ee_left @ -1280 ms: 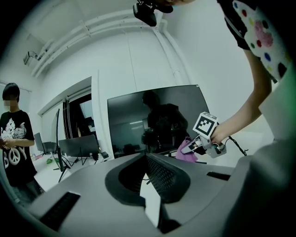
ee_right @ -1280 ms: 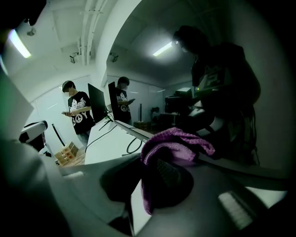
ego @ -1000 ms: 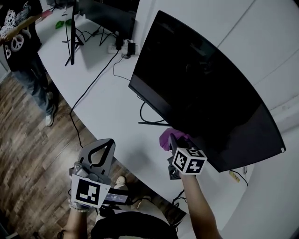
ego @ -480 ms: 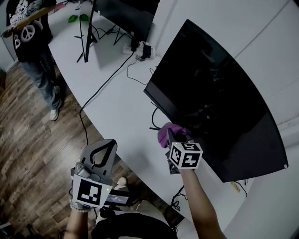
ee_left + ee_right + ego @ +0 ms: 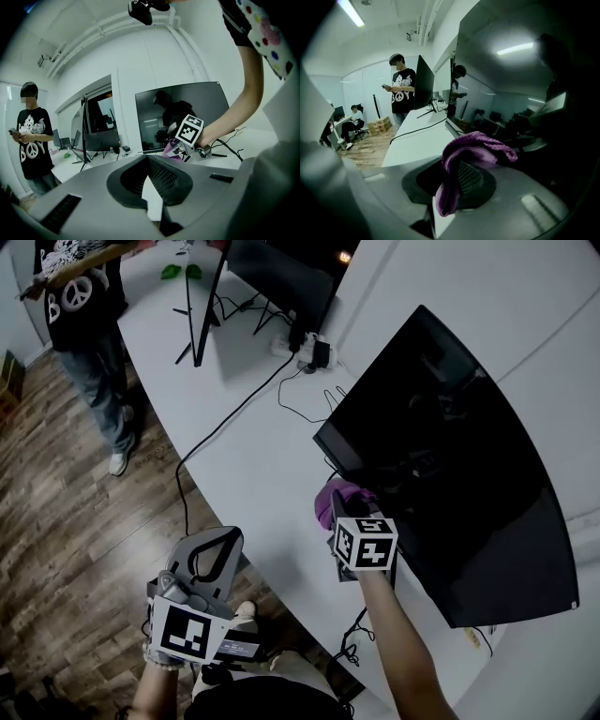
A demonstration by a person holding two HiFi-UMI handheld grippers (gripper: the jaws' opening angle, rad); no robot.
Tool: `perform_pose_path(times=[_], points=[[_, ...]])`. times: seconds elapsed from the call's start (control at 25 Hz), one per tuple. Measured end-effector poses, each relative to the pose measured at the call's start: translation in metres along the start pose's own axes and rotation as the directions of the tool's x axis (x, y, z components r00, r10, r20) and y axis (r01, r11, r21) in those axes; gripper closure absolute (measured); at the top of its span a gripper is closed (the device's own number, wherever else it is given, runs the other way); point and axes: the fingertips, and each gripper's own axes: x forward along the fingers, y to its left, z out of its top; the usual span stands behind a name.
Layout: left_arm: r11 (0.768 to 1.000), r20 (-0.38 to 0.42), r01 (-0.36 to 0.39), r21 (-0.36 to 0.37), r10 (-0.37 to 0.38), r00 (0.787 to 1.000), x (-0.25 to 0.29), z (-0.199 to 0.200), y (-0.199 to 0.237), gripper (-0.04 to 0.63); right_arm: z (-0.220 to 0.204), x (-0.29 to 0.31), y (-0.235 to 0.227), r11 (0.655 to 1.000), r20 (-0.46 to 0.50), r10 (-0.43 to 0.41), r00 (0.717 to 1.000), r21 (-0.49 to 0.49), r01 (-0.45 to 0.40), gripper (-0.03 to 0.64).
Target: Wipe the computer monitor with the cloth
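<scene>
- Right claw [image 5: 334,510] is clenched on the purple cloth [image 5: 341,491], which bulges from its tips
- The cloth sits just beside the lower edge of the monitor [image 5: 450,474]; contact with the glass cannot be confirmed
- The screen lies ahead and to the right of this claw, with its long axis running along the desk [image 5: 234,465]
- Left claw [image 5: 212,557] is closed on nothing and hangs off the desk edge, well apart from the monitor; the right claw is the nearer

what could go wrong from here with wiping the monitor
1. The cloth sits bunched in the right gripper; bare jaw tips might scrape the monitor.
2. The left gripper hangs well away, so nothing steadies the screen if pressed hard.
3. The cable on the desk might snag.
</scene>
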Motion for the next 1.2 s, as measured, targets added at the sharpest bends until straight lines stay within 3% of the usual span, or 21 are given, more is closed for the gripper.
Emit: perform_pose_path(times=[0.52, 1.2], points=[[0.999, -0.024, -0.035, -0.018, 0.034, 0.999, -0.014, -0.012, 0.018, 0.591, 0.038, 0.053, 0.034, 0.988, -0.018, 0.022, 1.000, -0.152, -0.024, 0.557], [0.996, -0.027, -0.087, -0.019, 0.087, 0.996, -0.024, -0.014, 0.030, 0.591, 0.082, 0.090, 0.060, 0.991, 0.032, 0.035, 0.999, -0.127, -0.031, 0.557]])
